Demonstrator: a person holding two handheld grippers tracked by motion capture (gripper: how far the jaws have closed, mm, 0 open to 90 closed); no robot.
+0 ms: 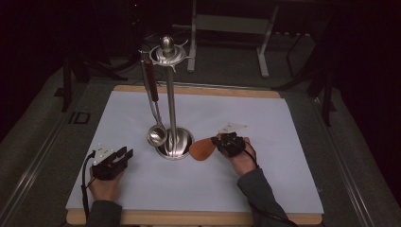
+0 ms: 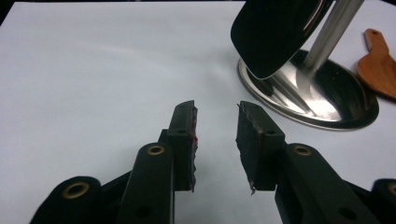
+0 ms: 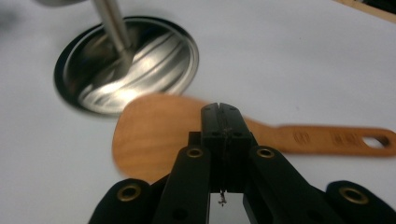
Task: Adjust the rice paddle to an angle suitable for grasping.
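At the lower left of the high view, the left gripper lies low over the white table sheet, its forearm entering from the bottom edge; the jaws stand apart with nothing between them. In the centre stands the tall steel utensil stand with a hanging steel ladle. Right of its base, the right gripper hovers over the flat wooden spatula, jaws pressed together and gripping nothing.

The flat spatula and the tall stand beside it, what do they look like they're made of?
The spatula looks like wood: warm orange-brown, matte, with faint grain, and marks that seem stamped on its handle. The stand looks like polished metal, perhaps stainless steel: silvery, with mirror-like streaked reflections in its round base. The ladle hanging from it has the same shiny bowl.
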